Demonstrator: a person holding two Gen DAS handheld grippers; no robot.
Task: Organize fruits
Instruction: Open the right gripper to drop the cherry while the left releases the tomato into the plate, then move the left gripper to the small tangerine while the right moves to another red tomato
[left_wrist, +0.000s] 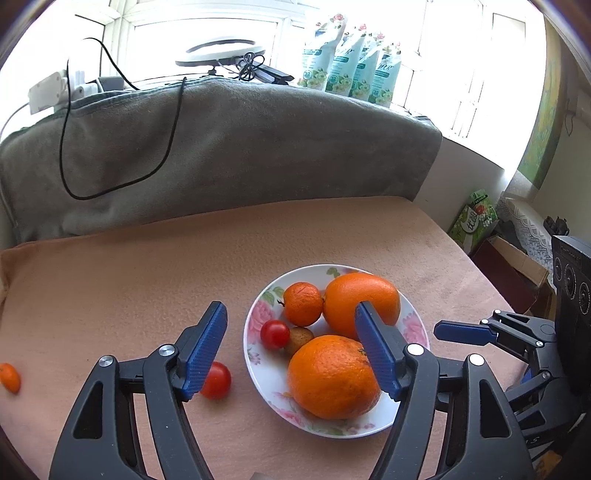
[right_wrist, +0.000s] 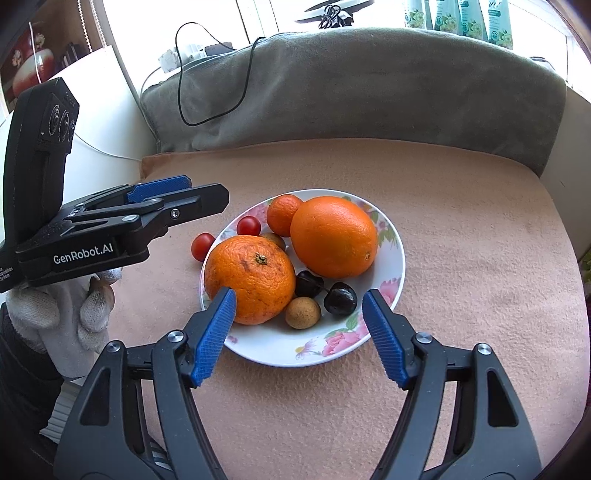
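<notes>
A white flowered plate (left_wrist: 255, 373) (right_wrist: 280, 350) sits on the peach cloth. It holds two big oranges (left_wrist: 334, 376) (right_wrist: 334, 236), a small mandarin (left_wrist: 303, 302), a cherry tomato (left_wrist: 274, 334), brown round fruits (right_wrist: 302, 312) and dark cherries (right_wrist: 340, 298). Another cherry tomato (left_wrist: 218, 380) (right_wrist: 202, 246) lies on the cloth left of the plate. A small orange fruit (left_wrist: 9, 376) lies at the far left edge. My left gripper (left_wrist: 290, 310) hovers open over the plate's left side, holding nothing. My right gripper (right_wrist: 300, 295) is open above the plate's near rim, also holding nothing.
A grey blanket (left_wrist: 221, 155) with a black cable (left_wrist: 74, 166) draped over it rises behind the cloth. Pouches (left_wrist: 347, 70) stand on the window sill. Boxes (left_wrist: 476, 221) sit beyond the right edge. A gloved hand (right_wrist: 66, 314) holds the left gripper (right_wrist: 207, 192).
</notes>
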